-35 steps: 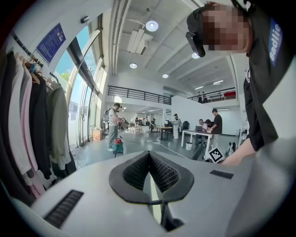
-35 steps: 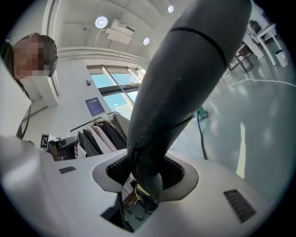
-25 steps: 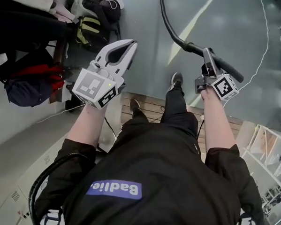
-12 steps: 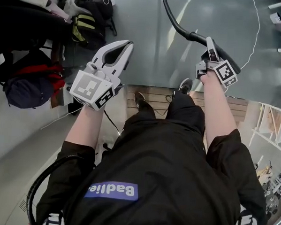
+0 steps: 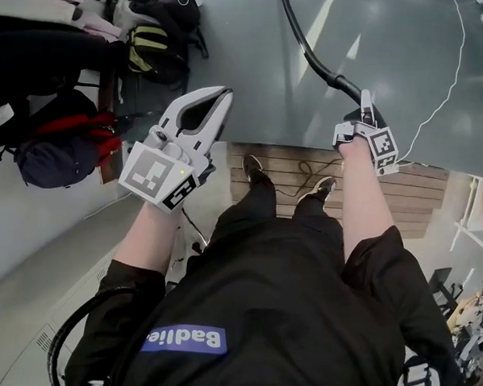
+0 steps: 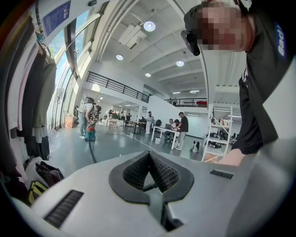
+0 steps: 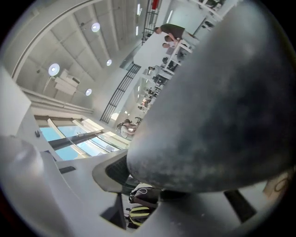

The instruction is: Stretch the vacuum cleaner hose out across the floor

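The black vacuum hose (image 5: 308,56) runs from the top of the head view down to my right gripper (image 5: 364,107), which is shut on its thicker rigid end. In the right gripper view the dark grey hose end (image 7: 222,115) fills the frame and lies between the jaws of the right gripper (image 7: 155,183). My left gripper (image 5: 221,95) is raised at the left, shut with nothing in it, its ribbed pads (image 6: 159,171) meeting at the tips. In the left gripper view the hose (image 6: 92,152) trails over the floor to a small red and teal machine (image 6: 90,134).
Backpacks (image 5: 157,26) and a red and blue bag (image 5: 56,150) crowd the upper left. Wooden boards (image 5: 423,198) lie under the person's feet. A thin white cable (image 5: 442,92) crosses the grey floor. A second black hose loop (image 5: 63,332) curls at the lower left. People and tables (image 6: 178,132) stand far off.
The person's feet have moved from the grey floor back onto the wooden boards. My right gripper keeps its hold on the hose end. The left gripper stays raised and shut.
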Tool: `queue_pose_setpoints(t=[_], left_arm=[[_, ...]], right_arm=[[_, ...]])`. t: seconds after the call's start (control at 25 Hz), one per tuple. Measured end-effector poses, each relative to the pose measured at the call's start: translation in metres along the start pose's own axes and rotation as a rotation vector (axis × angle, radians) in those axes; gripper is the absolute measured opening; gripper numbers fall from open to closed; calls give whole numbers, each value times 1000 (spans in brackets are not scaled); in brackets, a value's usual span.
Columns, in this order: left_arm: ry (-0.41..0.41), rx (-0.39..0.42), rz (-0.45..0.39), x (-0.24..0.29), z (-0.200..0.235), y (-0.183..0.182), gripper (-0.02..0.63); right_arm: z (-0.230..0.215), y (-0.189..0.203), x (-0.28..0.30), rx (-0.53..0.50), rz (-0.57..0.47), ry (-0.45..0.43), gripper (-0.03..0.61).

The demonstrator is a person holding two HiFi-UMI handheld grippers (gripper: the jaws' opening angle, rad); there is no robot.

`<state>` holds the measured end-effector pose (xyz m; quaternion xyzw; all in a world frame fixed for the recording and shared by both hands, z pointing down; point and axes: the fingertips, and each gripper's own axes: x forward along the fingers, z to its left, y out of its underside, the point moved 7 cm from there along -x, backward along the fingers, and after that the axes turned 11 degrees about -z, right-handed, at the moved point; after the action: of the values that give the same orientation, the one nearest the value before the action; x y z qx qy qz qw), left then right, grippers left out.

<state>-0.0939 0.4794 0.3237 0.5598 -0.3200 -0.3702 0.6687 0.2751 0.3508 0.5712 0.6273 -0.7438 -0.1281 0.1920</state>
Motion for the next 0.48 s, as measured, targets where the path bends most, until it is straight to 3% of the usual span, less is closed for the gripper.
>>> queue_pose_setpoints(t=[0.16, 0.48], left_arm=[[53, -7, 34, 53, -30, 27, 9], [112, -98, 172, 124, -69, 122, 8]], right_arm=[[-86, 16, -12, 129, -15, 104, 166], [-272, 59, -38, 348, -112, 292, 166]])
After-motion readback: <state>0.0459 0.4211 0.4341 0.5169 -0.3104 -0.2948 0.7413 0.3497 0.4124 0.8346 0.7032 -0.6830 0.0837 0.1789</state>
